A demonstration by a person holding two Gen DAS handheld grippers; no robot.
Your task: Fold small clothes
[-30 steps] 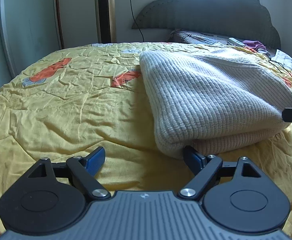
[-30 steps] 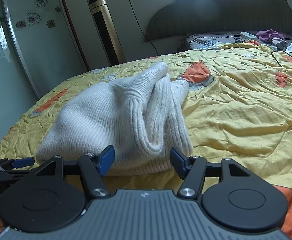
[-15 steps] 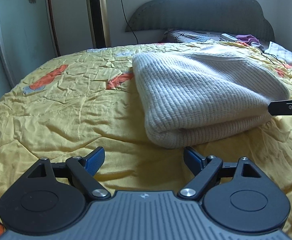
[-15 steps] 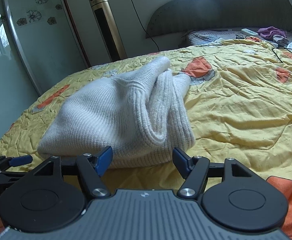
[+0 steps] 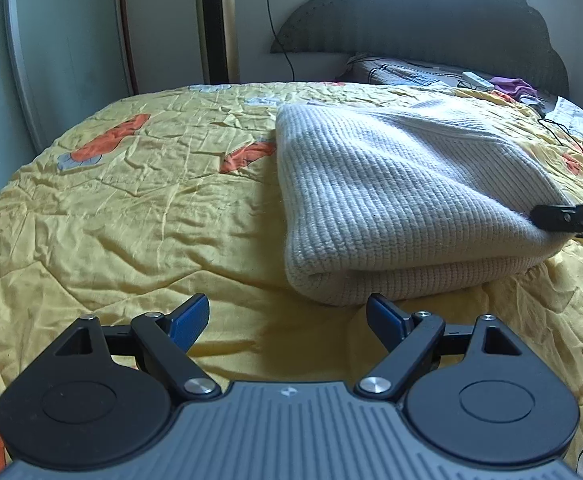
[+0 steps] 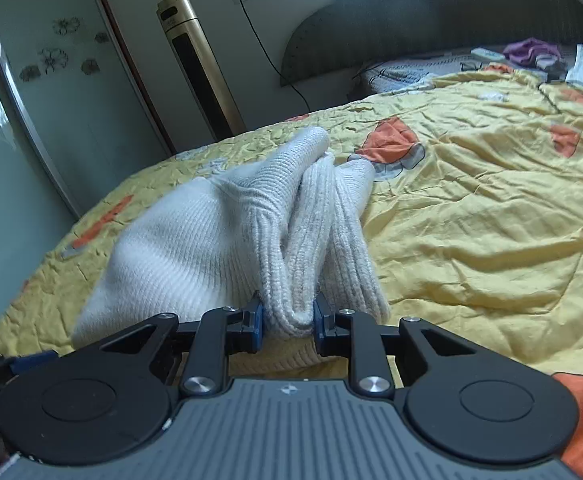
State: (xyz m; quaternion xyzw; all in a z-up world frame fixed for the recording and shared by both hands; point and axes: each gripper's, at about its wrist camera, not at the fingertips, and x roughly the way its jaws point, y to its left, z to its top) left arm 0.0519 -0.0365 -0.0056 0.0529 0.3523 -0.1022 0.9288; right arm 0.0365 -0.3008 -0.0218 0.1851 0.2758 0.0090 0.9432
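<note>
A cream ribbed knit sweater [image 5: 403, 196] lies folded on the yellow bedspread [image 5: 151, 208]. My left gripper [image 5: 287, 322] is open and empty, just short of the sweater's near folded edge. In the right wrist view the sweater [image 6: 219, 240] is bunched, and my right gripper [image 6: 287, 322] is shut on its near thick edge. The right gripper's finger [image 5: 571, 218] shows at the right edge of the left wrist view, against the sweater. The left gripper's blue tip [image 6: 31, 362] shows at the lower left of the right wrist view.
A gold tower fan [image 6: 199, 68] stands against the far wall beside a glass wardrobe door [image 6: 43, 92]. A dark headboard [image 5: 431, 20] and a pillow with a remote and purple cloth [image 5: 511, 86] lie at the bed's head. A black cable [image 5: 559, 132] crosses the far right bedspread.
My right gripper has moved forward onto the sweater's near edge and closed on it. My left gripper has drawn slightly back from the sweater and stays open.
</note>
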